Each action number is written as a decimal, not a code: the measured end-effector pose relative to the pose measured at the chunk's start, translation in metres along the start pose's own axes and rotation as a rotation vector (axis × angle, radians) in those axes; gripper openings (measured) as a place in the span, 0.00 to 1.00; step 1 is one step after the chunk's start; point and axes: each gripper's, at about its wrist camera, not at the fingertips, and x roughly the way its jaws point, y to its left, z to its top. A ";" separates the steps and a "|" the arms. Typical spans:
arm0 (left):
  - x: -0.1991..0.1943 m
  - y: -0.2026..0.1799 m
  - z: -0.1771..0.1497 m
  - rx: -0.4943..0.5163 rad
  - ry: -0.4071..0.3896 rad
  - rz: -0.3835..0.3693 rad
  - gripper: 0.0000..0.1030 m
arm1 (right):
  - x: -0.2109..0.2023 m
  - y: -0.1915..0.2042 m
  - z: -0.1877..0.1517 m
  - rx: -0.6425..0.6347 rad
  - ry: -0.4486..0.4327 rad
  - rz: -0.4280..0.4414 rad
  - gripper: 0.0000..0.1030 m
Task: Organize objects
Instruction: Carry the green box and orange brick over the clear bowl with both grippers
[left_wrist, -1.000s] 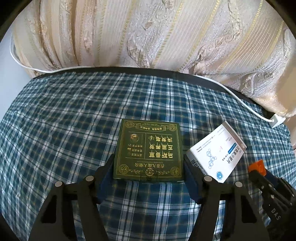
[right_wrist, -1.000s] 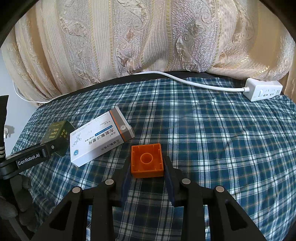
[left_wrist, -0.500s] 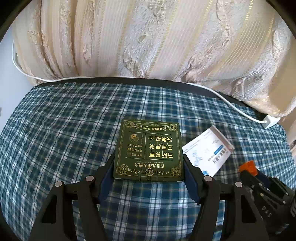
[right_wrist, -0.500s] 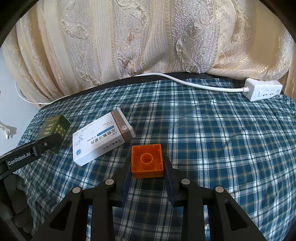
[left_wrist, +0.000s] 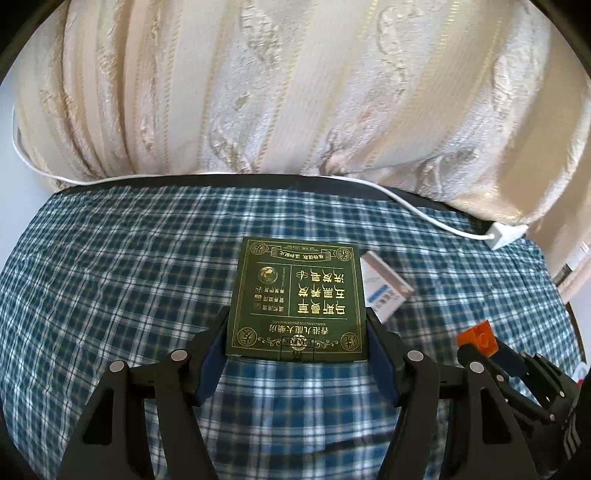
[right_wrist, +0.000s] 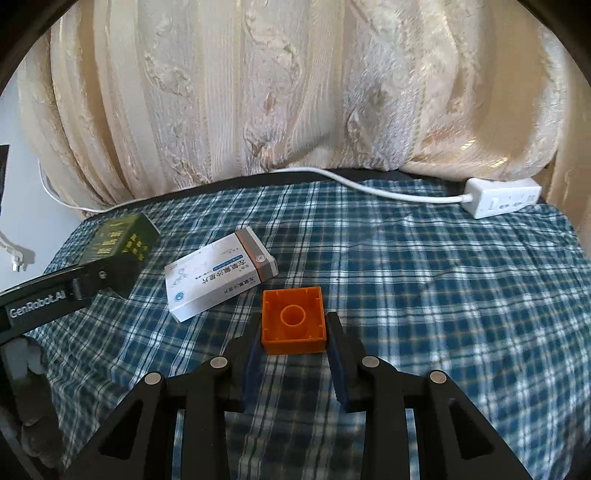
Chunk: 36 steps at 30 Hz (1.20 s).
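Note:
My left gripper (left_wrist: 297, 332) is shut on a dark green box with gold lettering (left_wrist: 297, 299) and holds it above the blue plaid cloth (left_wrist: 110, 295). The green box also shows at the left of the right wrist view (right_wrist: 122, 240). My right gripper (right_wrist: 293, 332) is shut on an orange hollow square block (right_wrist: 293, 319), which also shows at the lower right of the left wrist view (left_wrist: 480, 338). A white medicine box (right_wrist: 218, 277) lies on the cloth between the two grippers. In the left wrist view the white box (left_wrist: 384, 291) is partly hidden behind the green box.
A white power strip (right_wrist: 502, 195) with its cable (right_wrist: 369, 186) lies at the far right edge of the cloth. A cream patterned curtain (right_wrist: 295, 92) hangs along the far edge. The table's dark rim (left_wrist: 258, 181) runs below it.
The left gripper has lifted and swung right with the green box, which now covers part of the white box. The right gripper, still holding the orange block, has moved slightly towards the white box.

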 end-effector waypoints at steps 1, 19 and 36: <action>-0.002 -0.002 0.000 0.005 -0.002 -0.005 0.66 | -0.004 -0.002 -0.001 0.005 -0.005 -0.002 0.33; -0.045 -0.046 -0.013 0.102 -0.067 -0.099 0.66 | -0.066 -0.028 -0.033 0.142 -0.069 -0.048 0.33; -0.076 -0.090 -0.036 0.220 -0.099 -0.178 0.66 | -0.125 -0.060 -0.064 0.225 -0.121 -0.140 0.33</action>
